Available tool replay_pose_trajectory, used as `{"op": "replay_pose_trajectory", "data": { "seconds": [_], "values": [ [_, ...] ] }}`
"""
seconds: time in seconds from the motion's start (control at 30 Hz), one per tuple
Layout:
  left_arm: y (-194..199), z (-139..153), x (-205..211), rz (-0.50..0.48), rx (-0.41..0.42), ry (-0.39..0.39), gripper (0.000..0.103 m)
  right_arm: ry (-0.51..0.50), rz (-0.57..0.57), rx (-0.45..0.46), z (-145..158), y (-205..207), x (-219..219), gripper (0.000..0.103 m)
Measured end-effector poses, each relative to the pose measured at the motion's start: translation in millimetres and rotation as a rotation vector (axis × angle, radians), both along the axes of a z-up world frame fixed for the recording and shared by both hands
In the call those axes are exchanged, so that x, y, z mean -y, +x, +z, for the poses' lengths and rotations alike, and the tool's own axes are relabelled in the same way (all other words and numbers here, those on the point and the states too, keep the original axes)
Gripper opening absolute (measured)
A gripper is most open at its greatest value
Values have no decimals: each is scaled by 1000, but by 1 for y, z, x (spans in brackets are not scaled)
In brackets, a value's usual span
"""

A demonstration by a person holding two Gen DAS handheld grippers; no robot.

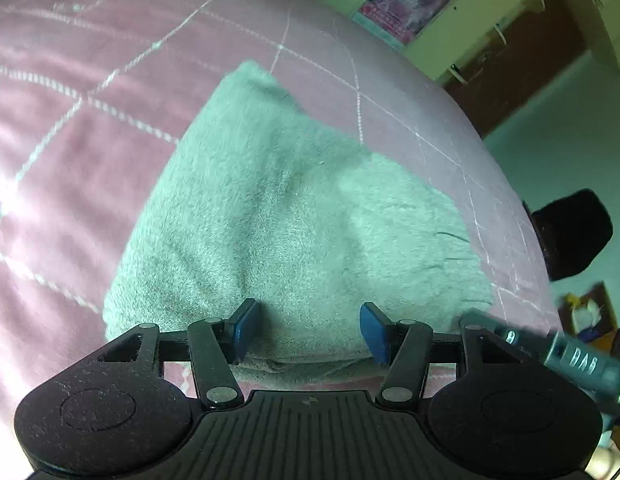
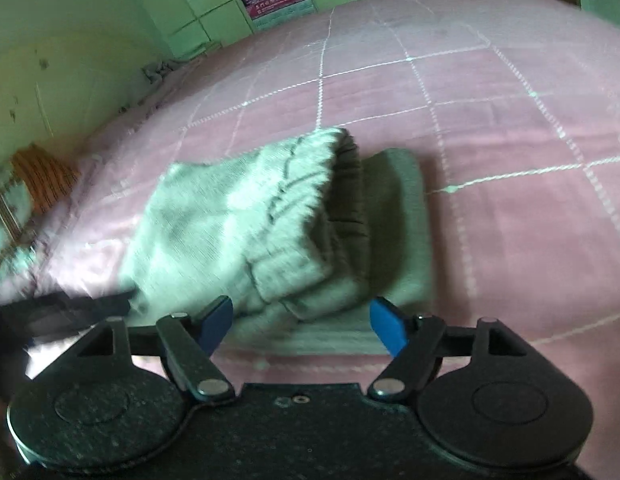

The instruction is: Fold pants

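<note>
1. Pants (image 1: 293, 216) of pale fleece are seen lying on the pink quilted bedspread (image 1: 69, 128), already gathered into a compact stacked bundle, with the ribbed waistband (image 2: 350, 184) turned over on top in the right wrist view.
2. The folding is judged to be at or near its last step: the layers are stacked, and nothing is being carried by either tool.
3. The left gripper (image 1: 307, 330) is held over the near edge of the bundle with its jaws parted to a middling gap; no cloth is pinched between the blue pads (image 1: 245, 328).
4. The right gripper (image 2: 303, 324) is held at the near edge too, jaws set wider, with cloth lying beyond them but not clamped.
5. If neatness is wanted, the next move is judged to call for squaring the offset top layer against the lower one; otherwise both tools can be drawn clear without dragging the fleece.
</note>
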State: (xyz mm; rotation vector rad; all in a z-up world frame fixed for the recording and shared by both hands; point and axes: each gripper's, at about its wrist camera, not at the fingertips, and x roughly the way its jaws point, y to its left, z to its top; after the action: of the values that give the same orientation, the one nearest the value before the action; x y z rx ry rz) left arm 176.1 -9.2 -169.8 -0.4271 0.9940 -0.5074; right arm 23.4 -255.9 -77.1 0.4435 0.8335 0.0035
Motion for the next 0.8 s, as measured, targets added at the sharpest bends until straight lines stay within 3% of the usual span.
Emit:
{"op": "replay_pose_trajectory", "data": {
  "seconds": [0.07, 0.17, 0.2, 0.27, 0.37, 0.4, 0.57, 0.7, 0.8],
  "values": [
    [-3, -2, -3, 18, -7, -22, 56, 86, -35, -13, -6, 9, 3, 77],
    [-8, -2, -2, -14, 27, 6, 56, 171, -111, -46, -17, 21, 10, 77],
    [-8, -3, -2, -15, 30, 3, 56, 187, -130, -50, -20, 23, 11, 67],
    [-9, -3, -7, 1, 20, -20, 56, 179, -143, -53, -22, 27, 10, 57],
    [-5, -8, -10, 25, 1, -56, 56, 211, -166, -43, -27, 26, 9, 48],
    [-4, -10, -8, 29, 0, -63, 56, 208, -165, -28, -24, 24, 7, 45],
    [-7, 4, -13, 67, 19, -114, 56, 10, -65, 117, 10, 16, -22, 41],
    [-8, 24, -2, 45, 64, -140, 56, -39, -26, 156, 31, 14, -15, 41],
    [-7, 20, 14, 6, 51, -117, 56, -33, -61, 150, 33, 6, 10, 42]
  ]
}}
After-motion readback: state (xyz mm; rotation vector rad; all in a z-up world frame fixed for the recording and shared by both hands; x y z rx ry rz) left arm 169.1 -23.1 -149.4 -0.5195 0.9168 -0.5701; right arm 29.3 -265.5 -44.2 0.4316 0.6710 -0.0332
